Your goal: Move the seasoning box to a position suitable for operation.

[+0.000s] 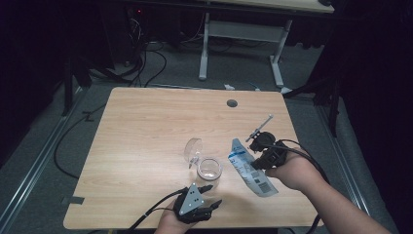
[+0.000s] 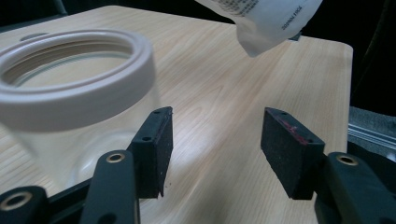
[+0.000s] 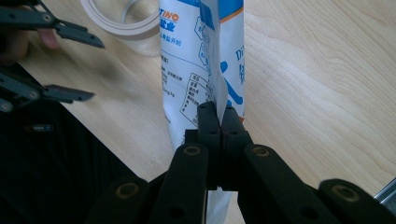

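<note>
A clear glass jar (image 1: 210, 169) with a pale rim stands near the table's middle front, its hinged lid (image 1: 193, 147) swung open to the left. My right gripper (image 1: 257, 163) is shut on a white and blue printed pouch (image 1: 248, 168), held slantwise just right of the jar. In the right gripper view the jaws of my right gripper (image 3: 218, 121) pinch a fold of the pouch (image 3: 201, 60), with the jar (image 3: 123, 21) beyond. My left gripper (image 1: 213, 195) stands open just in front of the jar. In the left gripper view my left gripper (image 2: 215, 135) holds nothing, the jar (image 2: 74, 79) is at its left, and the pouch (image 2: 264, 18) hangs above.
The wooden table (image 1: 146, 126) has a round cable hole (image 1: 232, 103) near its far edge. Beyond it stands another desk on white legs (image 1: 204, 44), with cables on the floor (image 1: 146, 63). Black cables trail from both grippers over the front edge.
</note>
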